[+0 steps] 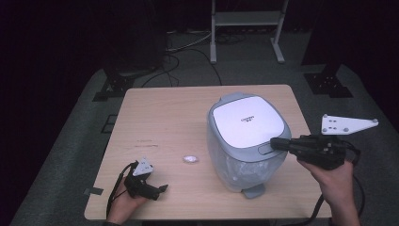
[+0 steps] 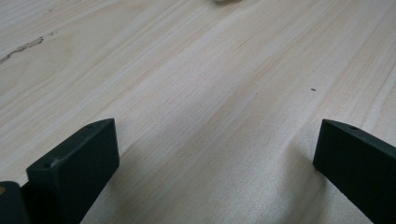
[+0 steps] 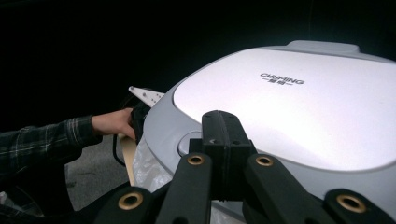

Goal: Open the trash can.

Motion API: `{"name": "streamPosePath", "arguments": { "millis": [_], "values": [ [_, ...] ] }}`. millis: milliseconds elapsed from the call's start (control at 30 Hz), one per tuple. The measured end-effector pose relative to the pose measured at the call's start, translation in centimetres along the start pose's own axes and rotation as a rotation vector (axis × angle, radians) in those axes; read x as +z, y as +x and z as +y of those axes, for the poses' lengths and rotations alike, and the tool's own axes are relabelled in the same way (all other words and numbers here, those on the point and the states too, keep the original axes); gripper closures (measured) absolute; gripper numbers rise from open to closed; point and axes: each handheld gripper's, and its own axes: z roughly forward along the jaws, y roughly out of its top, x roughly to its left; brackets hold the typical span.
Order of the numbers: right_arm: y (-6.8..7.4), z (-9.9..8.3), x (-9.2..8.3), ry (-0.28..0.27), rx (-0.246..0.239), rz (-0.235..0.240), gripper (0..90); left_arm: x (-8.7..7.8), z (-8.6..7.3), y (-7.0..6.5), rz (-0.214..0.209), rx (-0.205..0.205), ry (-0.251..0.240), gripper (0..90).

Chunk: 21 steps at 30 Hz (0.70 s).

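We work on the trash bin [image 1: 247, 141], a grey bin with a white lid [image 3: 299, 107] and a clear bag lining it, which stands on the wooden table [image 1: 164, 117] right in front of our right gripper [image 1: 276, 144]. That gripper's jaws are clenched together with nothing between them, and their joined tip sits at the lid's front rim, at or just above the push button [image 3: 187, 142] there; we cannot tell whether it touches yet. The lid lies flat and closed, so we judge the opening step is not yet done: the press on the button is what remains, and then whatever goes inside. Farther off from the right gripper, past the bin, a small white scrap [image 1: 190, 159] lies on the table, and beyond it our left gripper [image 1: 160, 189] rests low over the bare wood, its jaws released and wide apart, gripping nothing.
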Motion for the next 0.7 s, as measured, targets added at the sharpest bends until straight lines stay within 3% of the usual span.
{"name": "streamPosePath", "arguments": {
  "millis": [200,367,700],
  "values": [
    [0.11,-0.09,0.67,0.026,-0.005,0.01,90.0,0.0,0.0,0.0,0.0,0.0,0.0,0.0],
    [0.46,-0.1,0.67,0.05,-0.013,-0.012,90.0,0.0,-0.01,-0.01,0.0,0.0,0.0,0.0],
    [0.55,0.0,0.08,0.014,-0.028,-0.038,90.0,-0.02,-0.02,-0.03,0.001,-0.002,0.0,0.0]
  ]
}}
